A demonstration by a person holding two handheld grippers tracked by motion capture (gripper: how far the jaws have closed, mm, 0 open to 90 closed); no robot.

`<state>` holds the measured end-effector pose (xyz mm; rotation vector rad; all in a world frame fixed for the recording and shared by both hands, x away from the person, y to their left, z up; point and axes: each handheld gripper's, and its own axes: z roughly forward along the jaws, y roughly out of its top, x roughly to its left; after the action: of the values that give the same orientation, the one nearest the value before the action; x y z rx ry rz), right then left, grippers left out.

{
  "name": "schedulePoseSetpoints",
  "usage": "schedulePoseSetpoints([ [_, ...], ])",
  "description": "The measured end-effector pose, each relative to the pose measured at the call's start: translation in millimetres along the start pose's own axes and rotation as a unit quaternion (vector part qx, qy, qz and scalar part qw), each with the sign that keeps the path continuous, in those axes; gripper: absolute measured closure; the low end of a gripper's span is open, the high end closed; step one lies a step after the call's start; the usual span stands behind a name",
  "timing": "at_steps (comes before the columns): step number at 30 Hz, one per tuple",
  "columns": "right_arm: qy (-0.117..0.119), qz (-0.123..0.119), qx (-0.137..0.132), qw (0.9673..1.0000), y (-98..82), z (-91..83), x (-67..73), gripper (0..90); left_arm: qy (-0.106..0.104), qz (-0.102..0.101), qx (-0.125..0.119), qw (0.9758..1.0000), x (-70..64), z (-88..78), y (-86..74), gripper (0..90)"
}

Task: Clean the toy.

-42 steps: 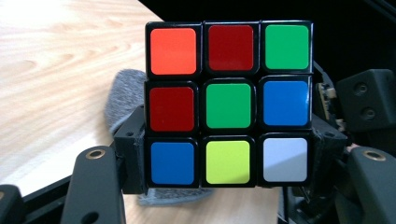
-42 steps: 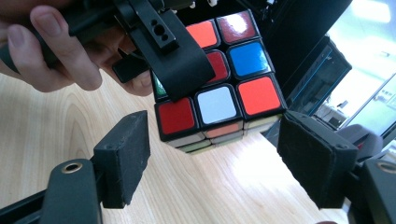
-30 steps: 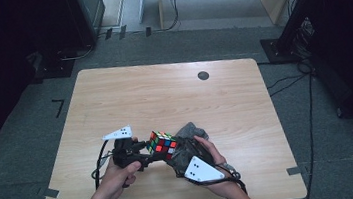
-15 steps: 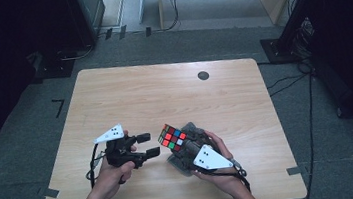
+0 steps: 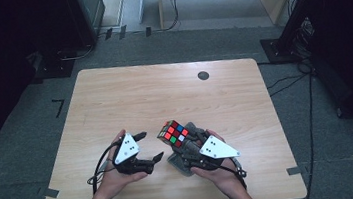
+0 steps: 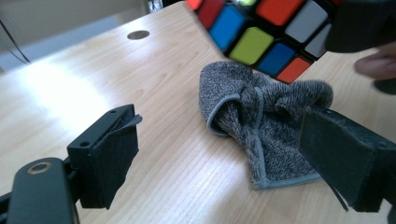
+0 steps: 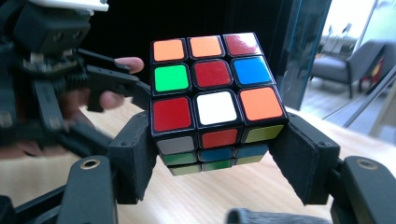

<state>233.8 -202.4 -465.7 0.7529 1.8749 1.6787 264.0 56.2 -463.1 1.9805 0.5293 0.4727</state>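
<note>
Right gripper (image 7: 215, 172) holds the Rubik's cube (image 7: 214, 100) off the surface (image 5: 129, 100), jaws clamped on two opposite side faces of the lower layers. Cube looks rigid and light, with glossy stickers that could slip; flat opposite faces are the best hold, since the layers can twist under an off-centre squeeze. Left gripper (image 6: 233, 154) has just been opening, jaws now wide with nothing held, aimed toward the soft, limp grey cloth (image 6: 261, 116) beneath the cube.

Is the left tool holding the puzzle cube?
No, the left tool is open and holds nothing; the right tool clamps the puzzle cube.
</note>
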Motion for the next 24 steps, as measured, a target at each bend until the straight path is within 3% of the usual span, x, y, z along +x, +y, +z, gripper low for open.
schedulePoseSetpoints([
  [5, 0.004, 0.047, 0.024, 0.9986, 2.3, 4.9, 9.2, 33.6, 0.028, 0.042, -0.002, 0.9987, -10.6, 3.0, 0.1, 10.7],
  [10, 0.004, 0.095, 0.039, 0.9947, 4.6, 8.0, 16.8, 33.6, 0.046, 0.079, -0.002, 0.9959, -19.7, 5.8, -0.9, 10.2],
  [17, -0.012, 0.147, 0.066, 0.9868, 5.1, 11.6, 25.1, 33.5, 0.044, 0.093, -0.012, 0.9946, -25.1, 6.6, -1.3, 13.9],
  [22, -0.008, 0.2, 0.076, 0.9769, 4.1, 12.8, 27.1, 33.5, 0.052, 0.106, -0.011, 0.993, -28.2, 8.2, -2.3, 16.2],
  [24, -0.006, 0.2, 0.076, 0.9768, 4.0, 13.4, 28.3, 33.4, 0.059, 0.107, -0.011, 0.9924, -29.0, 9.2, -2.9, 21.3],
])
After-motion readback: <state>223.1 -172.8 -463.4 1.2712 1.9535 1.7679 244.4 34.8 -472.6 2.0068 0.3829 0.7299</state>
